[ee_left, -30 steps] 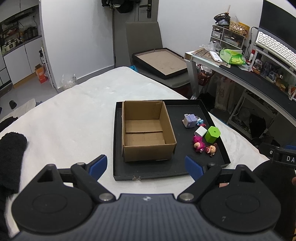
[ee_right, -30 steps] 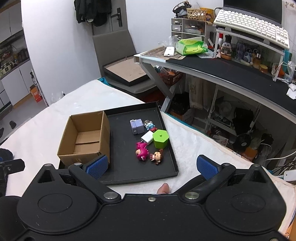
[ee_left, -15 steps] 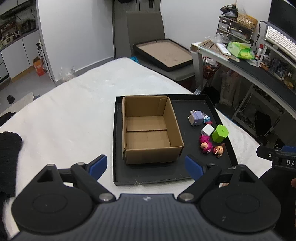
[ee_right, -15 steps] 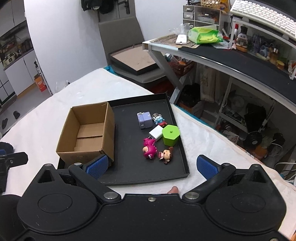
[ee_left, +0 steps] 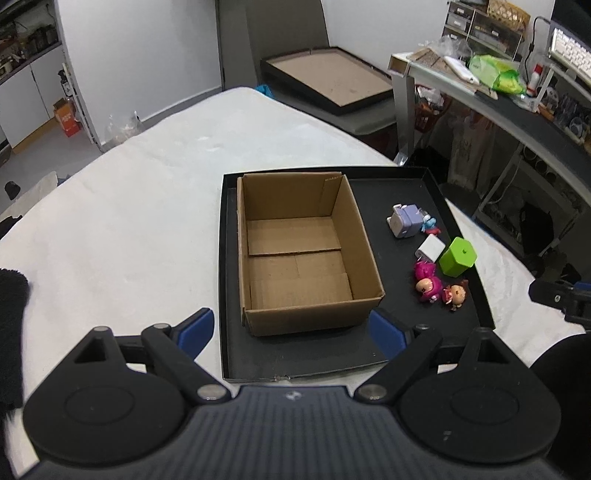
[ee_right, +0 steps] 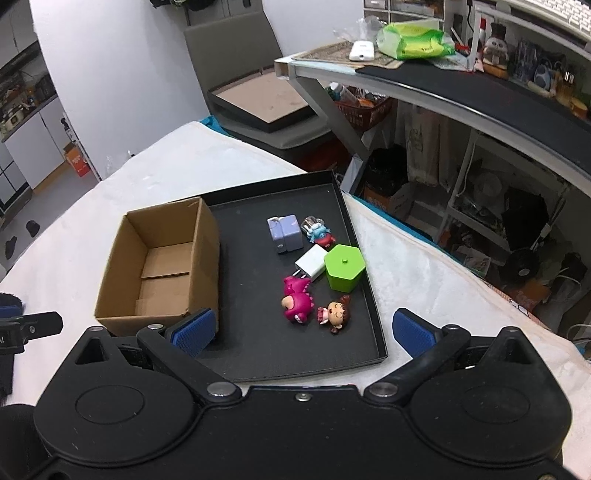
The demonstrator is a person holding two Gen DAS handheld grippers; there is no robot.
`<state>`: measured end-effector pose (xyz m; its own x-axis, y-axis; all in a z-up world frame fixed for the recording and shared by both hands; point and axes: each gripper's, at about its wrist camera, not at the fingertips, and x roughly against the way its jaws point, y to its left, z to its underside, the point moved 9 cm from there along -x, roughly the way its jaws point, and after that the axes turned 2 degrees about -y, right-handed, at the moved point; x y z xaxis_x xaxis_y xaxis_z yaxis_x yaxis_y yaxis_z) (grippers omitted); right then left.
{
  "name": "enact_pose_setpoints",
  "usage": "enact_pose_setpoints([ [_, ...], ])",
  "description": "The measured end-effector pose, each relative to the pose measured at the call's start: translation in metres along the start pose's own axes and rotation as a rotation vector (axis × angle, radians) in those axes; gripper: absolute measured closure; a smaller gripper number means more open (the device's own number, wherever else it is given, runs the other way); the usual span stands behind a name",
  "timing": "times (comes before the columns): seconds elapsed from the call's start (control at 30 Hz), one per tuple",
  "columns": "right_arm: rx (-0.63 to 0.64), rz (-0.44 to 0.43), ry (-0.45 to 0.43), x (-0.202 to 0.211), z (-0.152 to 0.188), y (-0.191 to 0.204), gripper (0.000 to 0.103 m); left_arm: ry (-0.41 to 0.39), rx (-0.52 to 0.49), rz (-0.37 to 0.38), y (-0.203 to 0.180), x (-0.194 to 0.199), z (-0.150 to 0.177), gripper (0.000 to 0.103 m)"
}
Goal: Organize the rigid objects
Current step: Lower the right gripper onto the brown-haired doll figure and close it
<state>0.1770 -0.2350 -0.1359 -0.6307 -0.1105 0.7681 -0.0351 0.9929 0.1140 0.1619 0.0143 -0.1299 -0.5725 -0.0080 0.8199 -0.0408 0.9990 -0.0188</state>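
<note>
Matt corrugated cardboard box (ee_left: 303,251); smooth matt black tray (ee_right: 258,354) (plastic-looking); glossy green plastic container (ee_right: 344,266).

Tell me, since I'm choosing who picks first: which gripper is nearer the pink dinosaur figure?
Right. The right gripper hovers just short of the pink dinosaur figure, jaws open. The left gripper faces the cardboard box, with the figure off to its right.

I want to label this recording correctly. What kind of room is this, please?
Probably a home study or hobby room: a cluttered desk with a keyboard, small drawer organizers, and a grey chair. The black tray sits on a white-covered table.
</note>
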Motion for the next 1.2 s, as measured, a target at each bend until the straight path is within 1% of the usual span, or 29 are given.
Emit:
enact_pose_setpoints([
  [0.17,-0.017,0.005,0.035,-0.015,-0.006,-0.007,0.000,0.037,0.005,0.007,0.002,-0.019,-0.011,0.013],
  [0.27,-0.026,0.004,0.048,-0.023,-0.010,-0.011,0.000,0.037,0.001,0.005,0.003,-0.030,-0.023,0.013],
  [0.47,-0.048,-0.008,0.045,-0.034,-0.018,-0.019,0.001,0.061,0.004,-0.003,0.011,-0.049,-0.034,0.013],
  [0.53,-0.056,-0.009,0.052,-0.039,-0.018,-0.022,0.008,0.066,0.007,-0.006,0.015,-0.054,-0.035,0.013],
  [0.57,-0.062,-0.013,0.057,-0.043,-0.018,-0.023,0.013,0.069,0.010,-0.010,0.017,-0.056,-0.035,0.014],
  [0.6,-0.067,-0.019,0.060,-0.045,-0.017,-0.023,0.015,0.071,0.014,-0.013,0.019,-0.059,-0.035,0.014],
  [0.67,-0.076,-0.025,0.059,-0.050,-0.016,-0.025,0.016,0.078,0.027,-0.016,0.024,-0.064,-0.035,0.014],
  [0.77,-0.097,-0.043,0.061,-0.058,-0.015,-0.026,0.025,0.082,0.049,-0.021,0.033,-0.070,-0.036,0.016],
  [0.83,-0.121,-0.055,0.072,-0.065,-0.013,-0.027,0.029,0.086,0.050,-0.036,0.039,-0.077,-0.036,0.016],
  [0.9,-0.142,-0.065,0.094,-0.075,-0.010,-0.028,0.036,0.100,0.064,-0.038,0.043,-0.086,-0.034,0.020],
  [0.97,-0.159,-0.056,0.131,-0.086,-0.005,-0.028,0.038,0.117,0.080,-0.038,0.048,-0.094,-0.033,0.027],
  [1.13,-0.211,-0.031,0.203,-0.111,0.005,-0.030,0.041,0.161,0.117,-0.018,0.054,-0.116,-0.027,0.039],
  [1.2,-0.247,-0.020,0.230,-0.120,0.009,-0.033,0.048,0.175,0.129,-0.018,0.056,-0.125,-0.024,0.045],
])
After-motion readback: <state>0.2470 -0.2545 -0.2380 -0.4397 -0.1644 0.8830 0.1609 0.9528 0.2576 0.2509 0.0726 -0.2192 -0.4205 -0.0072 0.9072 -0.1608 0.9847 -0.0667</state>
